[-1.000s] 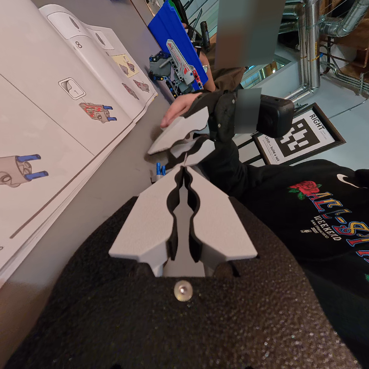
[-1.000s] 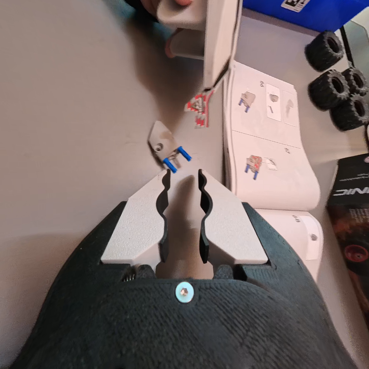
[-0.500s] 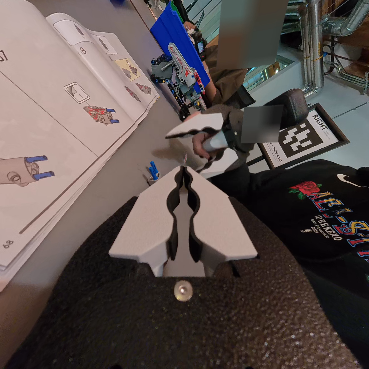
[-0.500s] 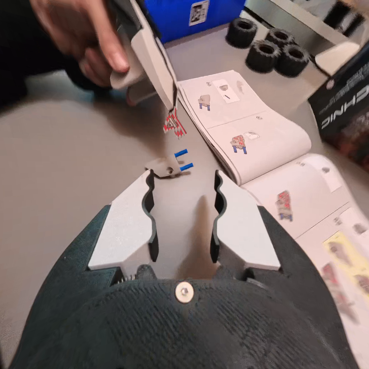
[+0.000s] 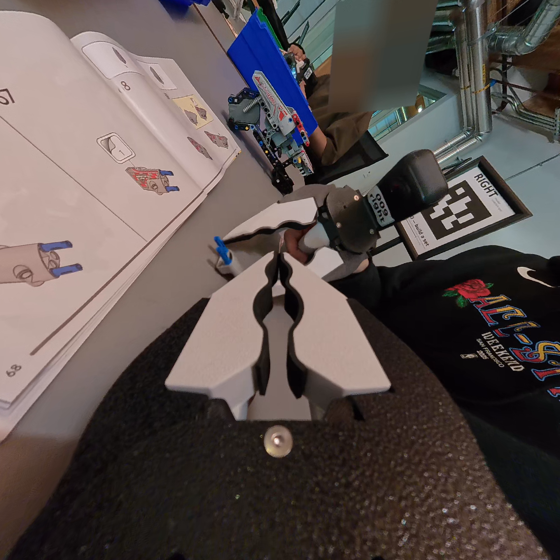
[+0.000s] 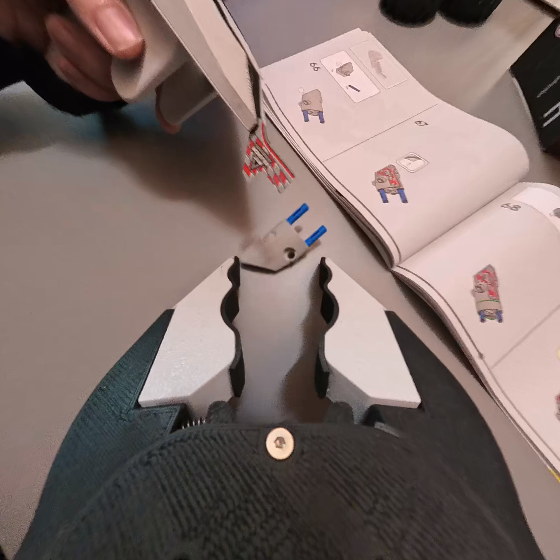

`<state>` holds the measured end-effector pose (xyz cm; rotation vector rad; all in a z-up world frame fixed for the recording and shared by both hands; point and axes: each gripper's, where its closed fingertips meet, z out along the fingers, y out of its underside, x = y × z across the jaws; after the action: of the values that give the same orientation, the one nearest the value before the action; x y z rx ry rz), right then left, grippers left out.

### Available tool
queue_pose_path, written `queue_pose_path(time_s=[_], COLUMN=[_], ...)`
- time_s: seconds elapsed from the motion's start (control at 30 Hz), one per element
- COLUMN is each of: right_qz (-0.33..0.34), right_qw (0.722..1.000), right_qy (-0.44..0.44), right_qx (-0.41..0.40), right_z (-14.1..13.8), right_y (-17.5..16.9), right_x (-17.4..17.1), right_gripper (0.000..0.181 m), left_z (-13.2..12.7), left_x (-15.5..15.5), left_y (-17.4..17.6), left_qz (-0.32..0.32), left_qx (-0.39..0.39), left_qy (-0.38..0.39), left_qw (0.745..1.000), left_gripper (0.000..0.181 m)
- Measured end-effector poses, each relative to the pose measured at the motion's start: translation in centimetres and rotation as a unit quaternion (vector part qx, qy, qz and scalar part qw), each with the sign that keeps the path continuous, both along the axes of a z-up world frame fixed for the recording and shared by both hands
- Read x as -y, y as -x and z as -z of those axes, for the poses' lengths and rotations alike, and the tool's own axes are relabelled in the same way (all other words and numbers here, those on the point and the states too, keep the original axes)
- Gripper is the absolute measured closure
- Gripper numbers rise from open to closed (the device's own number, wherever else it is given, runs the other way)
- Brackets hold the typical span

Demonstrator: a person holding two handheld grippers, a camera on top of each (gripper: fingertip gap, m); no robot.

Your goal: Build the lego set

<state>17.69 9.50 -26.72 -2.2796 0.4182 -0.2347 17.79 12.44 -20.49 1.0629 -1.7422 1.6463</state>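
Left wrist view: the left gripper (image 5: 279, 260) has its jaws pressed together at the tips, pinching the top edge of a thin sticker, seen only edge-on here as a sliver at the tips. Just past the tips, at 11 o'clock, a grey piece (image 5: 225, 263) with two blue pins lies on the grey table (image 5: 188, 291). The right gripper (image 5: 242, 242) reaches in from 2 o'clock, its fingers spread on either side of that piece. An open booklet (image 5: 91, 157) fills the 9 to 11 o'clock side. At 12 o'clock a half-built model (image 5: 272, 121) stands by a blue bin (image 5: 266, 75); what the bin holds cannot be seen. A framed sign (image 5: 460, 209) stands at 2 o'clock, and a black sweatshirt (image 5: 469, 333) fills 3 o'clock.

Right wrist view: the right gripper (image 6: 279, 261) is spread wide, with nothing between its jaws. The grey piece (image 6: 280, 247) lies on the table (image 6: 91, 242) just beyond the tips, nearer the left finger, its blue pins pointing to 1 o'clock. The left gripper (image 6: 256, 125) comes down from 11 o'clock, held by a hand (image 6: 91, 45), and pinches the red, white and grey sticker (image 6: 265, 163), which hangs from its tips above the table, at 12 o'clock from the piece and apart from it. The booklet (image 6: 424, 151) lies open from 1 to 4 o'clock. Black tyres (image 6: 424, 9) sit at the top edge and a black box (image 6: 542, 75) at 2 o'clock.
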Motion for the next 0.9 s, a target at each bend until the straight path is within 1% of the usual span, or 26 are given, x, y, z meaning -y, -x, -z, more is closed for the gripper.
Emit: queue_pose_path(time_s=[0.03, 0.17, 0.23, 0.3, 0.33, 0.37, 0.4, 0.43, 0.47, 0.6, 0.67, 0.8, 0.9], right_qz=[0.003, -0.021, -0.007, 0.021, 0.023, 0.026, 0.034, 0.045, 0.047, 0.043, 0.025, -0.024, -0.053], right_qw=[1.0, 1.0, 1.0, 0.998, 0.996, 0.996, 0.997, 0.997, 0.998, 0.999, 1.0, 1.0, 0.998], right_qy=[0.005, 0.008, 0.003, -0.038, -0.062, -0.064, -0.048, -0.031, -0.024, -0.016, -0.007, -0.008, -0.009], right_qx=[0.001, -0.014, -0.022, -0.038, -0.051, -0.055, -0.049, -0.046, -0.046, -0.028, -0.014, -0.012, -0.028], right_z=[0.0, 0.1, 0.0, -1.0, -1.4, -1.4, -0.9, -0.4, -0.1, 0.1, 0.1, 0.1, 0.0], right_y=[-0.3, -0.2, -0.5, -0.7, -0.4, -0.4, -0.8, -1.2, -1.3, -1.6, -1.6, -1.0, -0.5], right_x=[0.5, 1.7, 2.0, 1.1, 0.4, 0.1, 0.0, 0.0, -0.3, -0.9, -0.6, 0.2, 1.2], right_gripper=[0.132, 0.133, 0.128, 0.124, 0.127, 0.133, 0.128, 0.115, 0.111, 0.12, 0.131, 0.152, 0.154], left_z=[0.0, -0.1, -0.1, -0.2, -0.2, -0.2, -0.2, -0.3, -0.3, -0.3, -0.3, -0.4, -0.5], left_x=[0.0, 0.0, 0.0, 0.0, 0.0, 0.0, 0.0, 0.0, 0.0, 0.0, 0.0, 0.0, 0.0], left_y=[0.0, 0.0, 0.0, -0.1, -0.1, -0.1, -0.1, -0.1, -0.1, -0.1, -0.1, -0.1, -0.1], left_qz=[0.0, -0.001, -0.002, -0.002, -0.002, -0.003, -0.003, -0.003, -0.003, -0.003, -0.003, -0.003, -0.003], left_qx=[0.001, 0.001, 0.002, 0.003, 0.004, 0.004, 0.005, 0.005, 0.005, 0.005, 0.005, 0.006, 0.006], left_qy=[0.0, 0.0, -0.001, 0.002, 0.003, 0.003, 0.003, 0.003, 0.004, 0.005, 0.006, 0.008, 0.009], left_qw=[1.0, 1.0, 1.0, 1.0, 1.0, 1.0, 1.0, 1.0, 1.0, 1.0, 1.0, 1.0, 1.0], left_gripper=[0.181, 0.181, 0.181, 0.181, 0.181, 0.181, 0.181, 0.181, 0.181, 0.181, 0.181, 0.181, 0.181])
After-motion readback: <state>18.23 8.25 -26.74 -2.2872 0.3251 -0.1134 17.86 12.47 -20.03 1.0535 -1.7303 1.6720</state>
